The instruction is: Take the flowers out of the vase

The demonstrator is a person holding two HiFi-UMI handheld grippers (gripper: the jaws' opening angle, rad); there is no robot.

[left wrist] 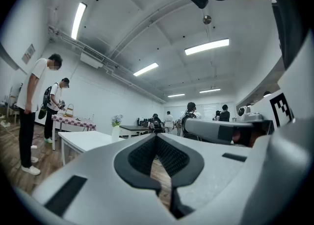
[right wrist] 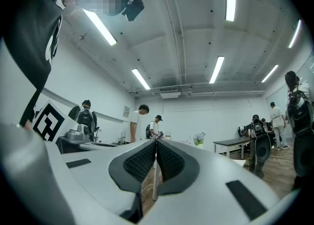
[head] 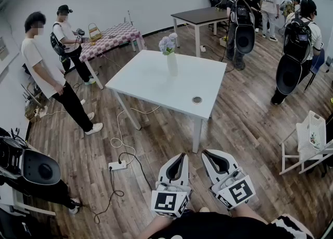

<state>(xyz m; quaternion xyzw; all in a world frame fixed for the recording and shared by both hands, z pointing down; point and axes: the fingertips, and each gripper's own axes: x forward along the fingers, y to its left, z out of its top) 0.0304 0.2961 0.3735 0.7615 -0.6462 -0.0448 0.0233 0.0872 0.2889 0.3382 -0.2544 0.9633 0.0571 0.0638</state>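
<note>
A white vase [head: 171, 64] with pale purple and white flowers [head: 167, 43] stands upright near the far edge of the white table [head: 151, 84]. My left gripper [head: 182, 155] and right gripper [head: 205, 152] hang side by side close to my body, well short of the table, both shut with nothing in them. The left gripper view has its shut tips [left wrist: 156, 136] level, with the vase [left wrist: 116, 132] far off to the left. Beyond the right gripper's shut tips [right wrist: 156, 141], the flowers [right wrist: 198, 138] show small and distant to the right.
A small round object [head: 196, 99] lies on the table's near right part. A power strip [head: 117, 165] and cables lie on the wood floor before the table. Two people [head: 49, 74] stand left by a checkered table [head: 112, 37]. Others stand at right near a dark table [head: 200, 16]; a white rack [head: 312, 141] is far right.
</note>
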